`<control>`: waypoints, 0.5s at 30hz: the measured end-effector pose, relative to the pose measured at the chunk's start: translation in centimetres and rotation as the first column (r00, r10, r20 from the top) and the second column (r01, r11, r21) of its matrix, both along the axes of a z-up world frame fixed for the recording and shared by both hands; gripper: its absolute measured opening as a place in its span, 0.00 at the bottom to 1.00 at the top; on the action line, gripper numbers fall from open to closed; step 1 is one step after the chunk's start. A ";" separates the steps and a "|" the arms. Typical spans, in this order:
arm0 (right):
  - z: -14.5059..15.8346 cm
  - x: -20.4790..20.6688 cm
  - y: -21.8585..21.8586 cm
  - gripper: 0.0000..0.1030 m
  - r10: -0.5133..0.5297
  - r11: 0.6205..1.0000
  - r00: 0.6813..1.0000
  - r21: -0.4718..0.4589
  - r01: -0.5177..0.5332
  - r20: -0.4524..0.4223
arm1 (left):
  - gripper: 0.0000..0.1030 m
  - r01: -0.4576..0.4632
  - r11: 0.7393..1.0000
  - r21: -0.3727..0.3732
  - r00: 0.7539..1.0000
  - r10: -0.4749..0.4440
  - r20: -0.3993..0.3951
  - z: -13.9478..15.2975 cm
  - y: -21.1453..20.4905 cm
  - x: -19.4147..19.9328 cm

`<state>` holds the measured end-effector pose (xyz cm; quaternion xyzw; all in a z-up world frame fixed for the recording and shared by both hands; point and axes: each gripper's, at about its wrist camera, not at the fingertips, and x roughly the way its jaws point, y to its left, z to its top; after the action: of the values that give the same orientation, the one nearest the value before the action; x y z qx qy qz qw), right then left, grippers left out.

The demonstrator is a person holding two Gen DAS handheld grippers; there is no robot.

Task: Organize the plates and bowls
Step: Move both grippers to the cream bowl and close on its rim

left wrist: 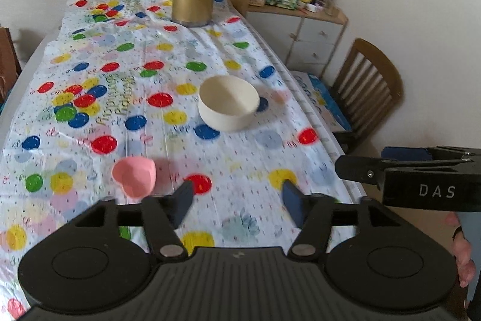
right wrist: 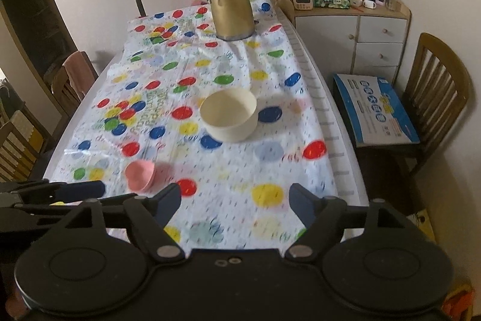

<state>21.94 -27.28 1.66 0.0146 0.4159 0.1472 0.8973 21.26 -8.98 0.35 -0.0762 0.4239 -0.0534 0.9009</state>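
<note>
Both claws are hanging apart over the near surface (right wrist: pixel 270 218): left claw (left wrist: pixel 237 202), right claw (right wrist: pixel 236 202). Cream bowl (right wrist: pixel 229 116) is sitting centrally, pink bowl (right wrist: pixel 140 175) near-left; approaching rims squarely seems wise.

Home dining room, tablecloth-covered table (right wrist: pixel 315 98), wooden chair (right wrist: pixel 436 98)

Cream bowl (left wrist: pixel 229 103) upright mid-table; small pink heart-shaped bowl (left wrist: pixel 134 177) upright, nearer, well apart.
</note>
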 end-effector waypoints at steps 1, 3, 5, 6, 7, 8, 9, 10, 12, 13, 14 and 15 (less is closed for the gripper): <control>-0.1 0.7 -0.1 0.78 0.003 1.000 1.000 0.000 -0.003 -0.001 | 0.73 -0.016 1.000 0.003 1.000 0.016 0.002 -0.1 0.0 0.8; -0.2 2.3 -0.4 0.82 0.004 1.000 1.000 -0.001 -0.004 -0.006 | 0.73 -0.034 0.999 0.005 0.999 0.034 -0.002 -0.3 0.0 2.1; -0.5 3.9 -0.6 0.88 0.006 1.000 1.000 -0.002 -0.006 -0.005 | 0.73 -0.057 0.998 0.006 0.998 0.057 -0.010 -0.7 0.1 3.7; -0.7 4.7 -0.7 0.88 0.007 1.000 1.000 -0.005 -0.007 -0.003 | 0.74 -0.072 0.997 0.007 0.997 0.072 -0.013 -0.9 0.3 4.4; -0.9 5.5 -0.7 0.88 0.011 1.000 1.000 -0.006 -0.011 -0.004 | 0.75 -0.087 0.996 0.010 0.996 0.087 -0.015 -1.2 0.4 5.1; -1.1 6.4 -0.8 0.88 0.015 1.000 1.000 -0.005 -0.015 -0.010 | 0.76 -0.101 0.995 0.013 0.995 0.102 -0.017 -1.3 0.5 5.6; -1.3 7.1 -0.8 0.88 0.014 1.000 1.000 -0.005 -0.014 -0.016 | 0.76 -0.124 0.992 0.014 0.992 0.124 -0.018 -1.6 0.7 6.4; -1.6 8.1 -0.8 0.88 0.012 1.000 1.000 -0.004 -0.012 -0.025 | 0.76 -0.141 0.990 0.010 0.990 0.141 -0.020 -1.8 0.9 7.1; -2.1 9.6 -0.6 0.88 0.013 1.000 0.999 -0.007 -0.013 -0.033 | 0.76 -0.181 0.983 -0.015 0.983 0.181 -0.029 -2.2 1.5 8.7; -2.3 10.4 -0.5 0.88 0.014 1.000 0.999 -0.012 -0.015 -0.034 | 0.76 -0.198 0.980 -0.026 0.980 0.197 -0.030 -2.4 1.8 9.4; -2.5 11.1 -0.4 0.88 0.016 1.000 0.999 -0.015 -0.016 -0.033 | 0.76 -0.211 0.977 -0.031 0.977 0.210 -0.030 -2.5 2.0 10.0; -2.7 11.8 -0.3 0.88 0.019 1.000 0.999 -0.017 -0.019 -0.032 | 0.76 -0.222 0.975 -0.028 0.975 0.222 -0.030 -2.7 2.2 10.7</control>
<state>33.75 -27.55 -1.09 0.0053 0.4314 0.1519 0.8893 32.00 -6.76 -2.40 -0.1381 0.4240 0.0420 0.8941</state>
